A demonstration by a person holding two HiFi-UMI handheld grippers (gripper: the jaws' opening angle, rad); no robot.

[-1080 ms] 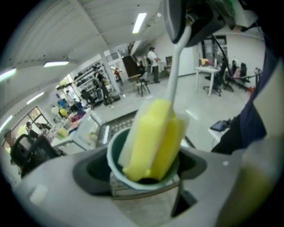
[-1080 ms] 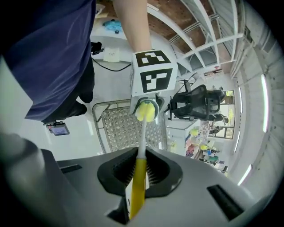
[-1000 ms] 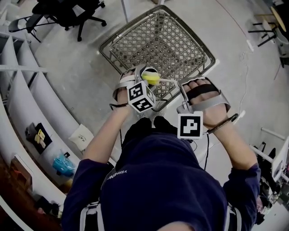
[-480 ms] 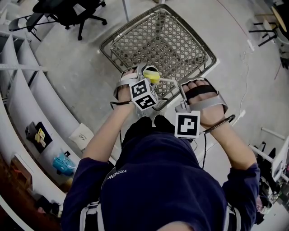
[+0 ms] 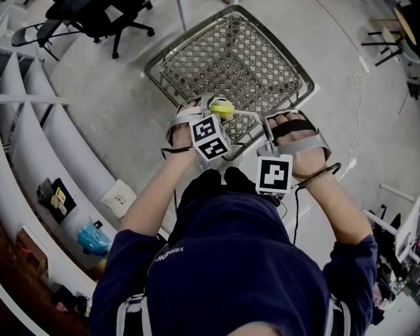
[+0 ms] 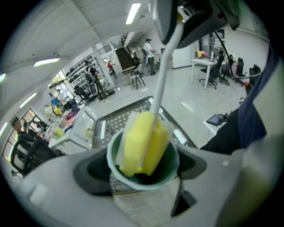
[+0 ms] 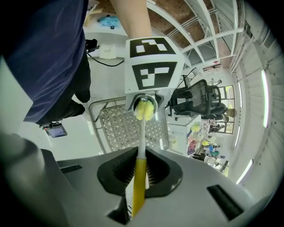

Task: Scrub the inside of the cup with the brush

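My left gripper (image 6: 143,177) is shut on a pale green cup (image 6: 143,170) with a dark inside, its mouth facing the camera. A yellow sponge brush head (image 6: 142,144) sits partly inside the cup, its white stem (image 6: 162,71) rising up and right. My right gripper (image 7: 136,177) is shut on the brush's yellow handle (image 7: 138,186); the sponge head (image 7: 144,108) reaches the cup held under the left gripper's marker cube (image 7: 153,66). In the head view the left gripper (image 5: 209,134) and right gripper (image 5: 275,172) are close together, with the yellow sponge (image 5: 222,108) between them above a wire basket (image 5: 230,62).
The metal mesh basket stands on a grey concrete floor right below both grippers. White curved shelving (image 5: 39,131) runs along the left. A black office chair (image 5: 98,20) is at the top left, and more chairs and desks stand in the background.
Both hands have edged slightly upward in the head view. The right gripper has moved a little closer to the left one, and the sponge stays at the cup's mouth.
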